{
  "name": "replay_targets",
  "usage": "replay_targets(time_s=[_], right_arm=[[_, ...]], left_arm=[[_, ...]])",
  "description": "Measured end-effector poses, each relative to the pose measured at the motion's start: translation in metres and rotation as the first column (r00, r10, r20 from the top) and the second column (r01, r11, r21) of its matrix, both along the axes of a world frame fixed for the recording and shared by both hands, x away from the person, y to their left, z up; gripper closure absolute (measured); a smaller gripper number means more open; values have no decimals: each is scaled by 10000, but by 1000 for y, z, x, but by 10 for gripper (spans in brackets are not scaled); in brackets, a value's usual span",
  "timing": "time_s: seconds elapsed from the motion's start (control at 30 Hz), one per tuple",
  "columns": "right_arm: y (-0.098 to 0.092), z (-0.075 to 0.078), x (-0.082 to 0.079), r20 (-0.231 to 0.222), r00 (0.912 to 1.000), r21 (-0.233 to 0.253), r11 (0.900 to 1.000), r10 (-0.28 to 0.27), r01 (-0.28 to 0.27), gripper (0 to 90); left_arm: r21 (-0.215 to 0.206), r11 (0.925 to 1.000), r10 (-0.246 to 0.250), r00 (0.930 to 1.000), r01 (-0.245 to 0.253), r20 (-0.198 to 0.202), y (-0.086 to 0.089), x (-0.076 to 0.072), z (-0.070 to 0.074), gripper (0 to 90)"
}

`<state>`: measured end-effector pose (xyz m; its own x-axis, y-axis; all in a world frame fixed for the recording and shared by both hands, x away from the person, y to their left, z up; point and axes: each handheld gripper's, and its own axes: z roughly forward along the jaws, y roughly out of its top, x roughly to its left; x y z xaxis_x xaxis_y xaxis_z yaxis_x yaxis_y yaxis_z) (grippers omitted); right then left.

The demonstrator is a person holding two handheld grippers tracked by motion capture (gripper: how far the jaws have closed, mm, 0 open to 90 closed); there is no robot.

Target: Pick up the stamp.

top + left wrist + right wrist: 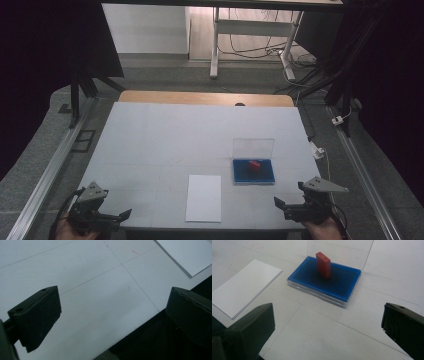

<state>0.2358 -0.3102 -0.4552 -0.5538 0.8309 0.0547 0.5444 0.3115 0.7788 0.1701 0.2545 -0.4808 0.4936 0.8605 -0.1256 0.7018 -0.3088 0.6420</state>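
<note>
Red rectangular block (323,265) stands in a blue-lined clear plastic case (342,287), lid raised, at two o'clock; both tools, left (102,216) and right (292,207), wait wide open, empty, likely before a first reach.

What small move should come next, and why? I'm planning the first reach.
Probably move the right gripper forward toward the red block: it stands upright in the open blue case, directly ahead of the wide-open, empty jaws.
</note>
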Motion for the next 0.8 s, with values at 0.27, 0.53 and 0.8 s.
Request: replay_targets(time_s=[0.27,0.53,0.8], right_arm=[[4,0,-2,103,9998,-260,9995,169,-166,0],[3,0,0,-69,9996,-211,9994,273,-275,0],[6,0,0,-81,9984,-371,9977,556,-559,0]], left_arm=[[-276,9994,-220,9997,217,-99,1,2,0,0],[-140,9994,-304,9993,301,-205,-1,3,-1,0],[-159,9994,-310,9993,306,-210,-1,3,-1,0]])
